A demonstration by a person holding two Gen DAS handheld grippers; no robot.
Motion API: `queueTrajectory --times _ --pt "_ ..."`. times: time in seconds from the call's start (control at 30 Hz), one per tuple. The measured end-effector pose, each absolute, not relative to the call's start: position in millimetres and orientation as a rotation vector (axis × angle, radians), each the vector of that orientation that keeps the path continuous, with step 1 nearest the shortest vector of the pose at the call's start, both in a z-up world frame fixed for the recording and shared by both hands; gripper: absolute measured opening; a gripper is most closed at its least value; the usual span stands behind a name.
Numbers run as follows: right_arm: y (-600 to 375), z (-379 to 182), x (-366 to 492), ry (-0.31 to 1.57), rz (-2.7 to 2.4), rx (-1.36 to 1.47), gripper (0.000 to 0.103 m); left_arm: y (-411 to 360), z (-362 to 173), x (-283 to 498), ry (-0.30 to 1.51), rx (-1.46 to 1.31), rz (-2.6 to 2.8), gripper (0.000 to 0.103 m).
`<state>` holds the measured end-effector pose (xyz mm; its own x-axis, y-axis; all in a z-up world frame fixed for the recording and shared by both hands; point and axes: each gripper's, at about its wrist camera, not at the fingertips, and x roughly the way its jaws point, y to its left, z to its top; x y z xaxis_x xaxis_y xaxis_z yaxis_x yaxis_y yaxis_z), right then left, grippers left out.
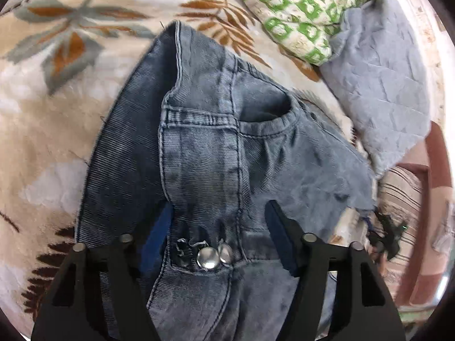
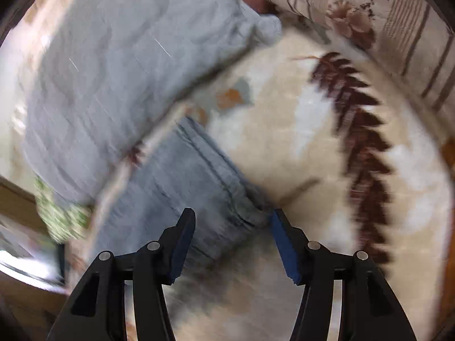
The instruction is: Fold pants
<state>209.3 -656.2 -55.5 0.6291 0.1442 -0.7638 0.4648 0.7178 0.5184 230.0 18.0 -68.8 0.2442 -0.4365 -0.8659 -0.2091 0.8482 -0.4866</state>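
Blue denim pants point(image 1: 216, 153) lie on a cream leaf-patterned blanket point(image 1: 57, 113), waistband and metal buttons point(image 1: 209, 257) near the camera. My left gripper point(image 1: 219, 216) is open, its jaws standing on either side of the waistband area just above the fabric; the left finger is partly hidden behind a denim fold. In the blurred right wrist view, my right gripper point(image 2: 233, 218) is open over the hem end of a pant leg point(image 2: 184, 184). The other gripper point(image 1: 386, 236) shows at the far right edge of the pants in the left wrist view.
A grey-blue quilted cover point(image 1: 384, 79) and a green-and-white patterned cloth point(image 1: 298, 8) lie beside the pants. The quilted cover also shows in the right wrist view point(image 2: 113, 71). A striped floral cushion point(image 2: 369, 14) sits at the blanket's point(image 2: 312, 156) edge.
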Motion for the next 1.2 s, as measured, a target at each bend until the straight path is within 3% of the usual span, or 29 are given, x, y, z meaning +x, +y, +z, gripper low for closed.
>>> queueTrajectory --times 0.03,0.07,0.1,0.23,0.43,0.57,0.7,0.8,0.87,0.97,1.2 --pt "-651 -57 215 0.920 -0.213 0.756 0.015 15 -63 231 1.329 -0.567 -0.178 0.045" --pt "-649 -56 219 0.946 -0.195 0.763 0.017 15 -59 232 1.330 -0.563 -0.190 0.030" --pt "-650 -47 220 0.931 -0.187 0.767 0.017 15 -54 231 1.328 -0.553 -0.197 0.026" --pt "-666 7 208 0.757 -0.159 0.756 0.017 17 -44 235 1.289 -0.469 -0.163 0.026" --pt "-674 -24 217 0.896 -0.256 0.704 0.018 16 -68 242 1.341 -0.461 -0.122 0.025" --pt "-678 -58 208 0.976 -0.319 0.661 0.022 15 -67 242 1.344 -0.435 -0.123 0.025" --pt "-682 -40 197 0.958 -0.327 0.643 0.033 28 -58 239 1.357 -0.467 -0.126 0.025" --pt "-693 -16 182 0.933 -0.319 0.635 0.034 45 -41 232 1.310 -0.492 -0.097 0.028" --pt "-698 2 165 0.938 -0.304 0.621 0.035 55 -34 227 1.312 -0.530 -0.096 0.040" --pt "-695 23 138 0.951 -0.267 0.618 0.040 57 -29 213 1.333 -0.536 -0.140 0.048" --pt "-661 33 34 1.062 -0.188 0.514 0.054 38 -30 163 1.399 -0.462 -0.314 0.058"
